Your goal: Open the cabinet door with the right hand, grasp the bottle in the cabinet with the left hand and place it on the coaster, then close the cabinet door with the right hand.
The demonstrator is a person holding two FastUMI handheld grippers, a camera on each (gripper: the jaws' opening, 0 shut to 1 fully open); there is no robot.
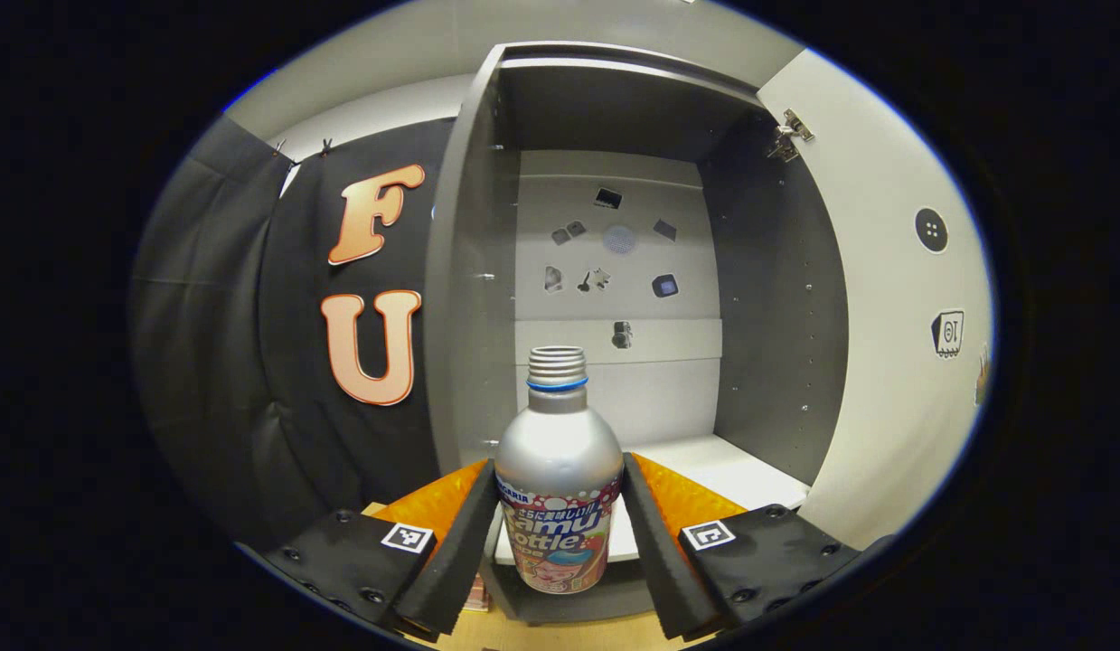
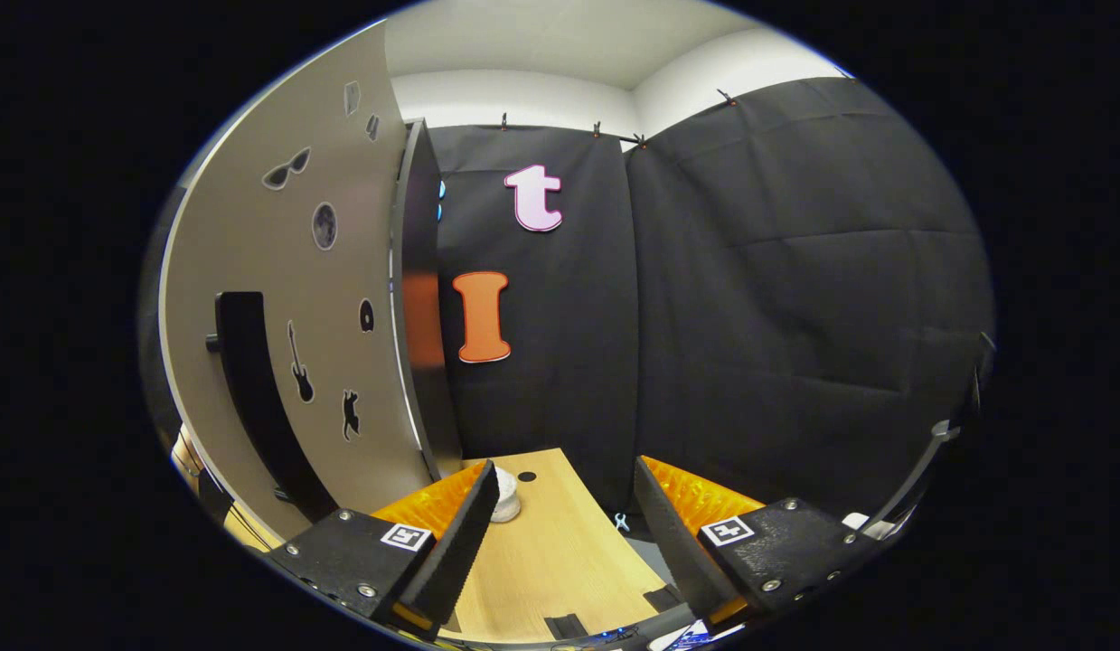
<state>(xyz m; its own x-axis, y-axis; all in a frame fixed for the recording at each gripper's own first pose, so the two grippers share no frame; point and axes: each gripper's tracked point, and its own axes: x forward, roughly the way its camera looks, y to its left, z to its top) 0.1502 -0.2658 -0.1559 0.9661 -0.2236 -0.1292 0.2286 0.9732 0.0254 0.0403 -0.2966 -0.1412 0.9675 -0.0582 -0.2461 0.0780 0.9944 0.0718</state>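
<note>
While your left gripper (image 1: 560,533) pinches the silver bottle (image 1: 558,493) upright between both fingers at 6 o'clock of the left gripper view, the open cabinet (image 1: 614,271) stands beyond it at 12 o'clock, its door (image 1: 885,298) swung out at 3 o'clock. Your right gripper (image 2: 564,524) is spread over the wooden table (image 2: 560,551), the door's black handle (image 2: 252,389) at 9 o'clock.

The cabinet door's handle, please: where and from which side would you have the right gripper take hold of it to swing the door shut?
Judging from the right gripper view, grip the dark vertical bar handle near its middle, coming at the outer face of the open cabinet door from the front. The bar runs upright and stands off the panel, so the right gripper, now open and empty, should straddle it sideways.
</note>
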